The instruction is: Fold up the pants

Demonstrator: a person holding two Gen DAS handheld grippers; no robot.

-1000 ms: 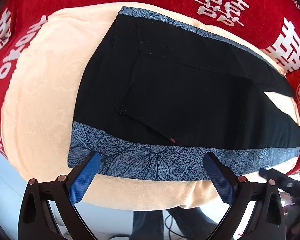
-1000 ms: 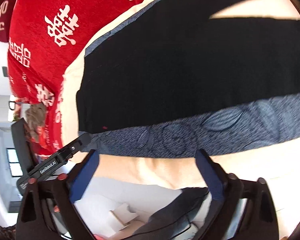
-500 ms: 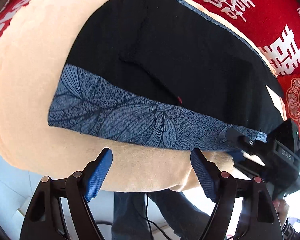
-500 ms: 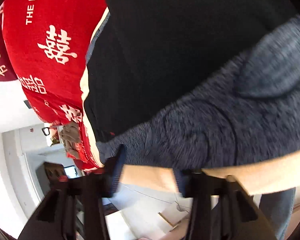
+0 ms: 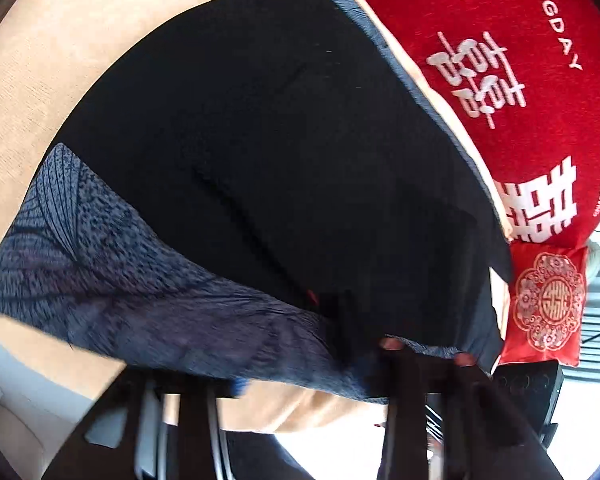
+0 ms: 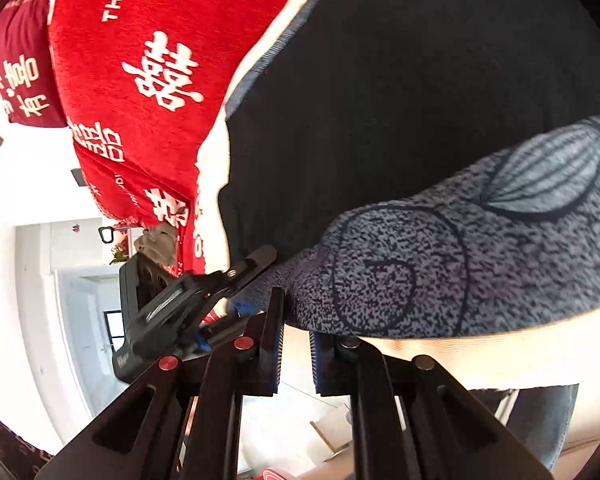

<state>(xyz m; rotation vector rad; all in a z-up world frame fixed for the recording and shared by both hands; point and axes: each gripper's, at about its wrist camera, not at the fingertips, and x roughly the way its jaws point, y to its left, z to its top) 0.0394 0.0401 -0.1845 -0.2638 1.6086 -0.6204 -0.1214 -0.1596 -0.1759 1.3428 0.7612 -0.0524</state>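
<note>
The pants (image 5: 280,168) are spread flat on a beige cushion (image 5: 32,80), long axis left to right, patterned hem (image 6: 460,264) along the near edge. The right gripper (image 6: 296,344) is seen narrowed on the hem. The left gripper (image 5: 300,384) is closing, hem fabric between its blurred jaws. Both lie at the near edge; the fold is judged to go toward the far red cover (image 5: 520,80). Nothing lies in the way.

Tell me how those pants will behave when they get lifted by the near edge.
The pants look thin and lie flat on the cushion, so they will probably droop. The patterned band already puckers, so likely floppy and light.
</note>
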